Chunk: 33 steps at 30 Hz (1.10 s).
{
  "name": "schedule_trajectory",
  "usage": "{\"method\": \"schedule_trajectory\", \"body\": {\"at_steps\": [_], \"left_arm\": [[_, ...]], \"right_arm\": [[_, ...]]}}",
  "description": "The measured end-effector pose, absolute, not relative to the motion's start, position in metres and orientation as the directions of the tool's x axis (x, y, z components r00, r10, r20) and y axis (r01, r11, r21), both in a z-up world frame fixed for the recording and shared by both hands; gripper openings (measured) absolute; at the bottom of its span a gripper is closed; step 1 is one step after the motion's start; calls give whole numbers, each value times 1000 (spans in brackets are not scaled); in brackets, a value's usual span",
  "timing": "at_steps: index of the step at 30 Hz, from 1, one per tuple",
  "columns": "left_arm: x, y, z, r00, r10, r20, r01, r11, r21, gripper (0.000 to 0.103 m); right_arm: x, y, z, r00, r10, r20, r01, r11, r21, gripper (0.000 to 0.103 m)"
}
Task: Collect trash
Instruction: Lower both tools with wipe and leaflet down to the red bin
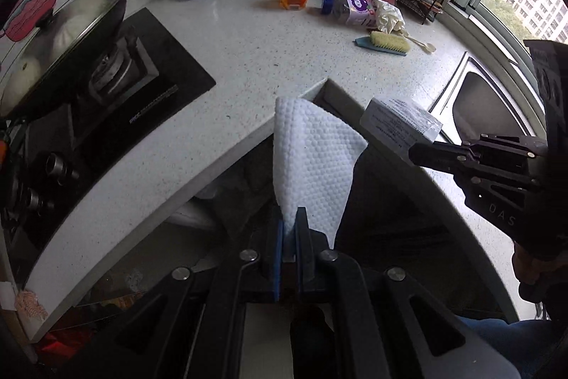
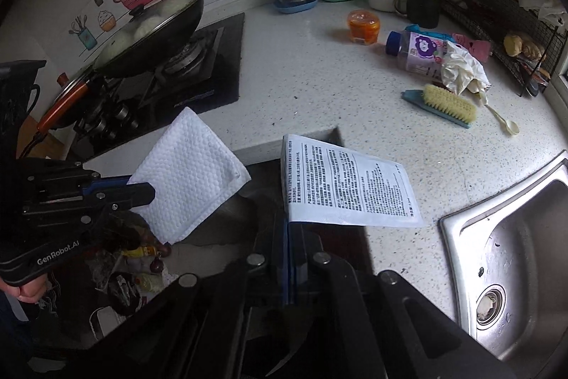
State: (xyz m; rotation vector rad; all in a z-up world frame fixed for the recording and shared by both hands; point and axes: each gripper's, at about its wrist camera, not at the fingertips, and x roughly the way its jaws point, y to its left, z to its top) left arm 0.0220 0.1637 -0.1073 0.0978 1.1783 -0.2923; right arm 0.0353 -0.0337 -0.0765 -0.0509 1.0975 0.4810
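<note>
The left gripper [image 1: 291,229] pinches a white wipe [image 1: 312,162] over the countertop [image 1: 248,59] corner; the right gripper [image 2: 294,237] clamps a printed sachet [image 2: 348,187]. Only its view shows the sink [image 2: 514,272] drain

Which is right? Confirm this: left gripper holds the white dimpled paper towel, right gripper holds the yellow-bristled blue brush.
Not quite. The right gripper holds a white printed packet, as the right wrist view shows; the yellow-bristled blue brush lies on the counter. The left gripper does hold the white dimpled paper towel.
</note>
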Motion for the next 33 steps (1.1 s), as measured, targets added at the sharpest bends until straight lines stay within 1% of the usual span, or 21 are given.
{"method": "schedule_trajectory", "body": {"at_steps": [6,11,13,20,26,28,30,32,33], "left_arm": [[-18,205,-135,320,-170,-932,253,963,-89,5],[-30,216,-190,250,-148,-957,200,975,-99,5],[-30,218,-219,228,-161,-960,181,976,-121,5],[-10,218,-328,195,-177,-965,140,978,-152,5],[6,218,-433,173,-173,-970,149,978,-148,5],[10,215,-466,150,-153,-977,156,979,-129,5],[15,211,-489,132,-128,-983,159,982,-107,5],[18,213,-504,120,-138,-983,153,981,-119,5],[21,212,-509,116,-142,-983,154,980,-124,5]], "right_arm": [[9,11,-109,311,341,-887,-437,880,185,0],[4,27,-158,253,313,-916,-437,881,180,0],[9,28,-184,230,299,-926,-432,884,178,0],[36,27,-294,160,269,-950,-405,895,185,0],[70,18,-426,113,218,-969,-387,908,159,0],[82,17,-468,94,205,-974,-387,909,154,0],[93,19,-502,95,161,-982,-394,912,111,0],[103,18,-526,85,134,-987,-399,913,90,1],[105,18,-534,88,123,-989,-402,912,78,4]]}}
